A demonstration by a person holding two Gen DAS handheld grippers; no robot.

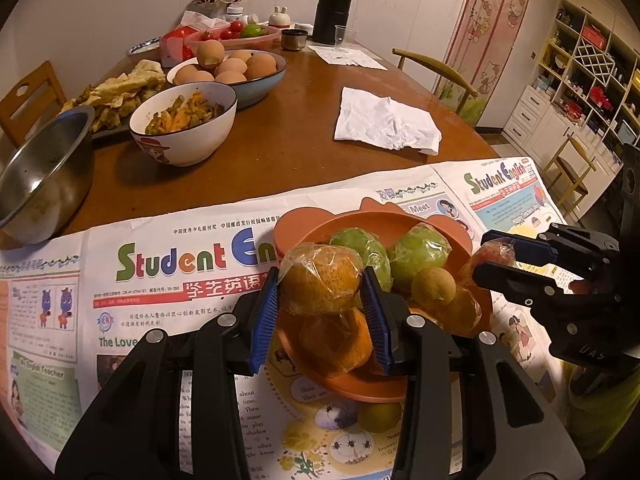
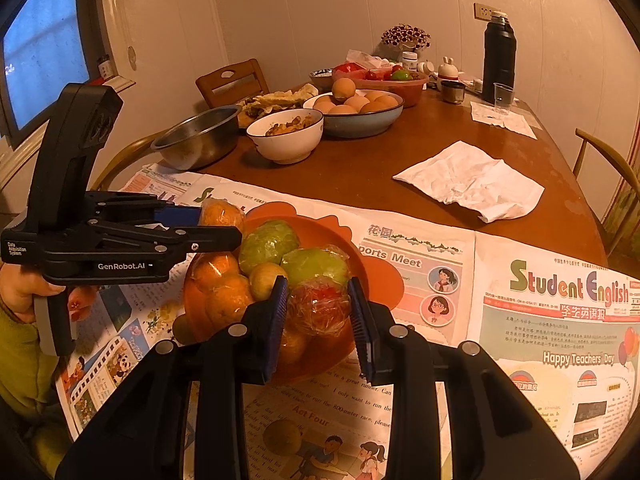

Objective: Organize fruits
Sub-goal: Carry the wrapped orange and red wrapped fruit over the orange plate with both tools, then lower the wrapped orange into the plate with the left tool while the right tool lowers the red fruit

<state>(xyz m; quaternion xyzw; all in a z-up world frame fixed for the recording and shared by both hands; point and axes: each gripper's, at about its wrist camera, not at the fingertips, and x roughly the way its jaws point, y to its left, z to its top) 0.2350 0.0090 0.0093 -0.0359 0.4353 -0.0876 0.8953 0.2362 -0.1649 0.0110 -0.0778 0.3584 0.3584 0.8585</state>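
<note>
— So, what is each claw holding?

— The left gripper (image 1: 320,304) is clamped on a plastic-wrapped orange (image 1: 320,278); its blue pads (image 1: 264,320) press on both sides of the fruit. Directly under that claw sits the orange plate (image 1: 352,388), so the wrapped orange hangs just above the pile there.

— And the other one?

— The right gripper (image 2: 318,316) is closed on a wrapped red fruit (image 2: 318,310), also over the plate (image 2: 376,276). From the left claw's side you see the right gripper (image 1: 496,256) coming in from the right with that red fruit (image 1: 494,254) pinched at its tips.

— What lies in the plate?

— Just beyond the left claw's fingers, two green wrapped fruits (image 1: 416,250), a small yellowish-brown round fruit (image 1: 434,288) beside them, and more wrapped oranges (image 1: 336,344) below the held one. A small greenish fruit (image 1: 380,416) lies on the newspaper (image 1: 168,264), nearer than the plate, beside the claw's right finger.

— Farther out?

— Well beyond both claws, the brown table (image 1: 288,128) carries a crumpled white napkin (image 1: 386,122), a bowl of eggs (image 1: 236,66), a white bowl of cooked food (image 1: 184,124), a steel bowl (image 1: 40,176) and a black thermos (image 1: 334,2). A hand (image 2: 24,288) grips the left device's handle.
</note>
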